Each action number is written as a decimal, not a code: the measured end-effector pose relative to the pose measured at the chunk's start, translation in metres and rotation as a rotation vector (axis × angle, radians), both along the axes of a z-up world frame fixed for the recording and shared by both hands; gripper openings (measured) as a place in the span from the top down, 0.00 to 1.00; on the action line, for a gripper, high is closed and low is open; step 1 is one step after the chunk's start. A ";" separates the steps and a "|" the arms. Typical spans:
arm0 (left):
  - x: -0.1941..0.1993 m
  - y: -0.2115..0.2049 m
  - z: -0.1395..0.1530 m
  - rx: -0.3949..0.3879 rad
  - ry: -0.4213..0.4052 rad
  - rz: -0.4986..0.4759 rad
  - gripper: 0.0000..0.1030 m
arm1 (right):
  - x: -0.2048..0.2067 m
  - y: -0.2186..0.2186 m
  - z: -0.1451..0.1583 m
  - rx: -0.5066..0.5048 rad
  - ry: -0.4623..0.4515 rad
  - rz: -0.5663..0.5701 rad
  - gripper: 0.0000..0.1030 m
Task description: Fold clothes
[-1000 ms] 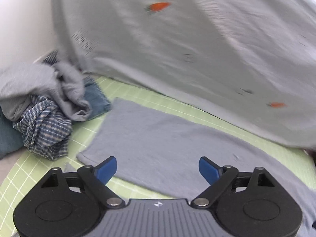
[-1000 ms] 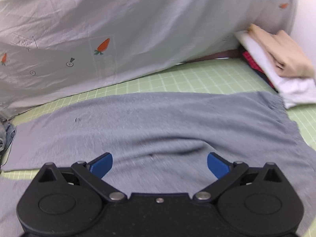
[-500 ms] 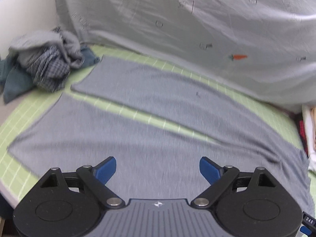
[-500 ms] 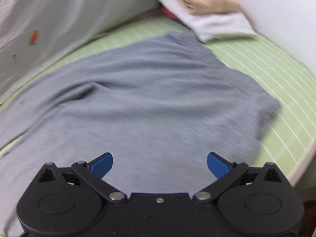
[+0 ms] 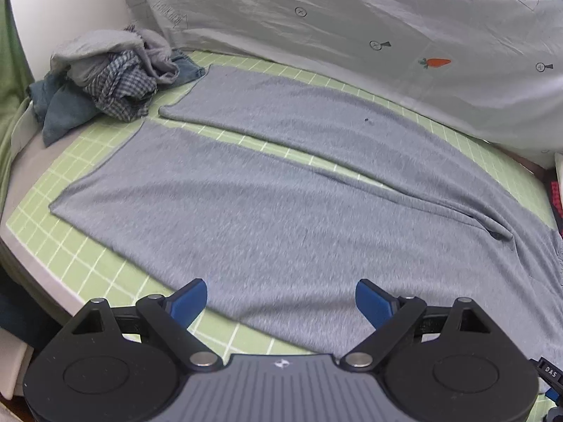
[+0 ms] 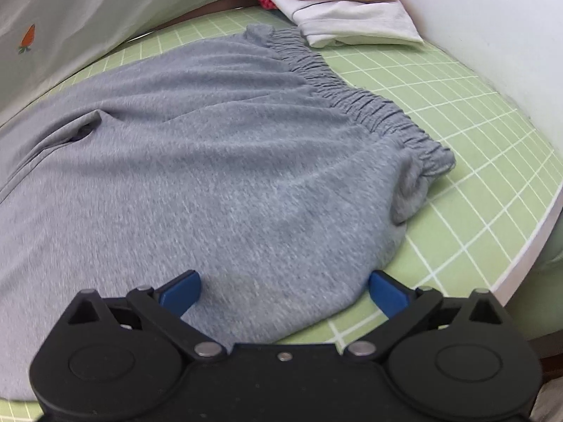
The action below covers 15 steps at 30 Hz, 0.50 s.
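Below your left claw (image 5: 280,299) and right claw (image 6: 283,293) — both spread wide, holding nothing — the grey knit trousers (image 5: 267,211) lie flat on the green gridded tabletop (image 5: 70,246). Pinch the near leg's edge on the left and the near corner of the gathered elastic waistband (image 6: 366,105) on the right, biting both layers, then carry them evenly over the far leg — clear of the crumpled clothes heap (image 5: 105,77) and folded stack (image 6: 352,17).

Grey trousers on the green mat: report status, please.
Left gripper open, right gripper open, both empty. Grey knit trousers spread flat on green grid mat, unfolded. Nothing lies on them.
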<state>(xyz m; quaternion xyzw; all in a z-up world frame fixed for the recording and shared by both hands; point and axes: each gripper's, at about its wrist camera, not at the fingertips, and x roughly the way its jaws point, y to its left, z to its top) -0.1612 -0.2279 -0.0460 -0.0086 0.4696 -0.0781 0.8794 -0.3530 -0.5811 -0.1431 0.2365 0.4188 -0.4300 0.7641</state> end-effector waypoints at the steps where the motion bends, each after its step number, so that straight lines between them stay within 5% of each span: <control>1: -0.001 0.001 0.000 -0.003 0.003 0.003 0.11 | 0.001 0.000 0.000 0.001 0.001 -0.003 0.00; 5: -0.001 0.004 0.000 -0.006 0.003 0.021 0.11 | 0.002 -0.003 0.002 0.009 0.002 0.008 0.01; 7: 0.001 0.006 0.003 0.000 -0.012 0.030 0.11 | 0.003 -0.003 0.004 0.003 -0.004 0.039 0.10; 8: 0.003 0.008 0.004 0.003 -0.019 0.032 0.11 | 0.004 -0.002 0.006 -0.003 -0.010 0.058 0.26; 9: 0.006 0.011 0.003 0.001 -0.019 0.040 0.11 | 0.005 0.000 0.009 -0.009 -0.016 0.080 0.58; 11: 0.013 0.022 0.001 -0.010 -0.009 0.065 0.11 | 0.008 0.002 0.015 -0.019 -0.027 0.122 0.97; 15: 0.028 0.044 -0.005 -0.034 0.013 0.120 0.11 | 0.009 -0.003 0.024 0.006 -0.071 0.078 0.96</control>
